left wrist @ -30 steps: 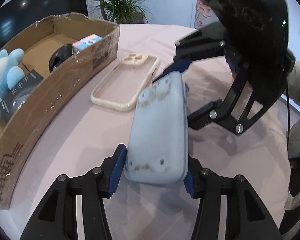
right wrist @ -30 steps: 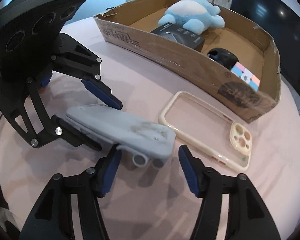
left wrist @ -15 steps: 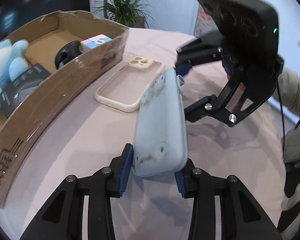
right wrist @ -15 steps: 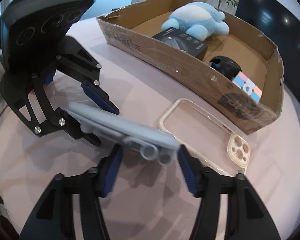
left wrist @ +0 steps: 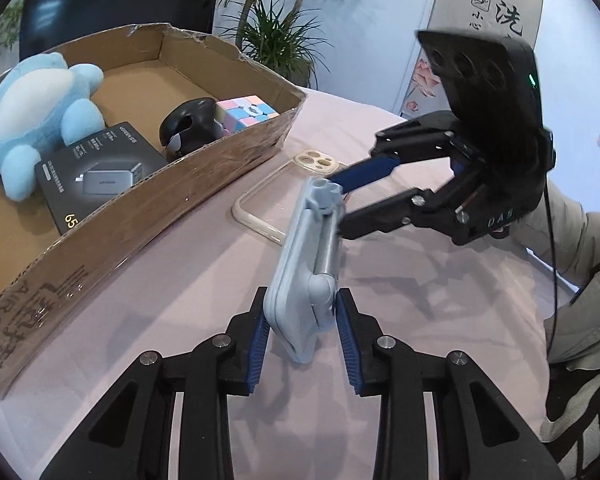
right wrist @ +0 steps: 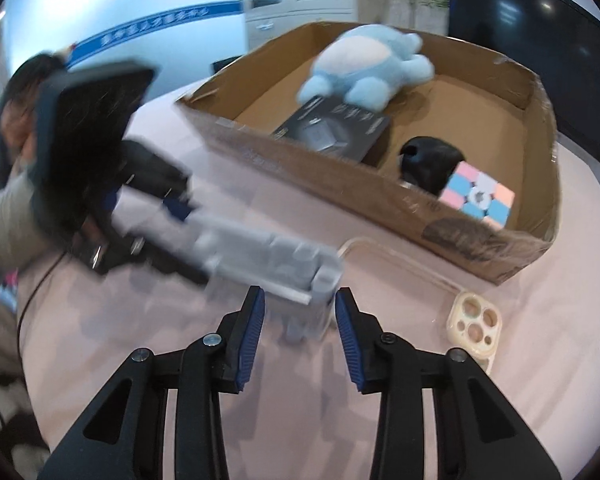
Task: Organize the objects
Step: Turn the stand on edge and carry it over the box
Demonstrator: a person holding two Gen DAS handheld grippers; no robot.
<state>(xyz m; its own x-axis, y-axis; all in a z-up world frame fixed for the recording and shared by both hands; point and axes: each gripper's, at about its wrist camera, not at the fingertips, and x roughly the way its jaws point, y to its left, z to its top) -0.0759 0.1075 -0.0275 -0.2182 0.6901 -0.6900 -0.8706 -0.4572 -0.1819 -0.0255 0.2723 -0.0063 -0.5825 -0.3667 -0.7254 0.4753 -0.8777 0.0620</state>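
Pink tablecloth (left wrist: 220,264), cardboard box (left wrist: 204,168) behind | we saw a pale grey-blue folding stand (left wrist: 304,264), scuffed, on edge, raised beside the box | left gripper (left wrist: 302,340) clenched on its near end | right gripper (right wrist: 300,324) spread around its far end.

In the left wrist view the cardboard box (left wrist: 204,168) sits on the table (left wrist: 188,264), w/ the phone case (left wrist: 284,184) flat on the table just beside its near wall. Inside the box: plush toy (left wrist: 36,108) at the left end, charger box (left wrist: 96,172) next to it and touching, then the mouse (left wrist: 188,124), then the puzzle cube (left wrist: 244,114) against the mouse at the right end. The grey device (left wrist: 304,264) stands on edge between the left gripper (left wrist: 302,340) fingers in front and the right gripper (left wrist: 340,204) behind, nr the phone case.
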